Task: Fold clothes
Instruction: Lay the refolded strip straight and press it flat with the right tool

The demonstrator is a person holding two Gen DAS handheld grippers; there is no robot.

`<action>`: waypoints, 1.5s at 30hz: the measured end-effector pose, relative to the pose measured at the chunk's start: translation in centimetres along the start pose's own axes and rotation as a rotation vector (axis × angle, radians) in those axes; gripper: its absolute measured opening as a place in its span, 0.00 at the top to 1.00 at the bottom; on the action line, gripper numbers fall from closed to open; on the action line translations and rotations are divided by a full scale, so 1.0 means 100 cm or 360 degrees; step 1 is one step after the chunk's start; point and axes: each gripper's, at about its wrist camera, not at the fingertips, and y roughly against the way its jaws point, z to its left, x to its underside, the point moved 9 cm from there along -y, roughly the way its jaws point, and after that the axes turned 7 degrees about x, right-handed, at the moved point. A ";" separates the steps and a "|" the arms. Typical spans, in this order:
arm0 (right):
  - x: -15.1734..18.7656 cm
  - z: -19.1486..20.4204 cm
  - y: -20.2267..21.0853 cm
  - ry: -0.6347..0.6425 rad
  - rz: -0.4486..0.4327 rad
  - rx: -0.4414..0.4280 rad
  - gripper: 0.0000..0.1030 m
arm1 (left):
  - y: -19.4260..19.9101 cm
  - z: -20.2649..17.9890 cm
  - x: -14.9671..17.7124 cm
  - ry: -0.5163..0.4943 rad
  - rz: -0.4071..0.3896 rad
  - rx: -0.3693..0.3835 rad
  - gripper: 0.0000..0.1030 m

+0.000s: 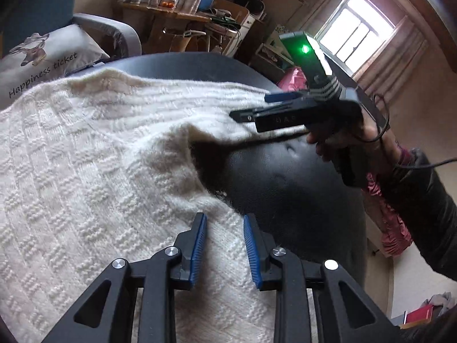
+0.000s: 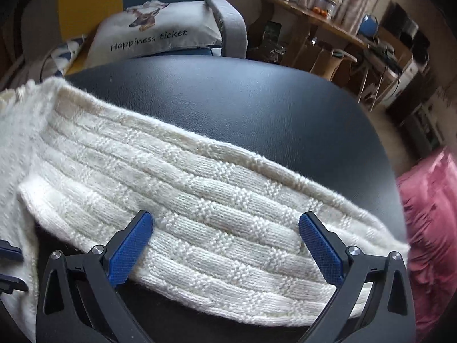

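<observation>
A cream knitted sweater lies spread on a black padded table. My left gripper hovers open over the sweater's near edge, with nothing between its blue pads. One sleeve stretches across the table in the right wrist view. My right gripper stands wide open just above that sleeve, its fingers straddling it. In the left wrist view a hand holds the right gripper over the sleeve's far end. The left gripper's fingertips show at the left edge of the right wrist view.
A cushion printed "Happiness ticket" sits on a grey armchair behind the table. A cluttered wooden table with jars stands at the back. Pink fabric lies past the table's right edge. A window is beyond.
</observation>
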 end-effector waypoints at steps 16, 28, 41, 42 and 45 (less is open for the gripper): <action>0.014 -0.043 0.019 -0.0025 0.0048 0.0052 0.00 | -0.024 0.077 -0.143 -0.0417 0.0228 -0.0540 0.75; 0.037 -0.072 0.001 -0.0225 0.0022 -0.0036 0.00 | -0.043 0.100 -0.137 -0.0352 0.0168 -0.0740 0.72; 0.054 -0.119 -0.004 -0.0327 0.0145 -0.0143 0.00 | -0.016 0.097 -0.116 -0.0219 0.0073 -0.0693 0.72; 0.054 -0.120 -0.016 -0.0300 0.0183 -0.0066 0.00 | -0.016 0.098 -0.114 -0.0213 0.0082 -0.0688 0.72; 0.040 -0.128 -0.028 -0.0301 0.0161 0.0008 0.00 | -0.017 0.100 -0.113 -0.0198 0.0078 -0.0684 0.72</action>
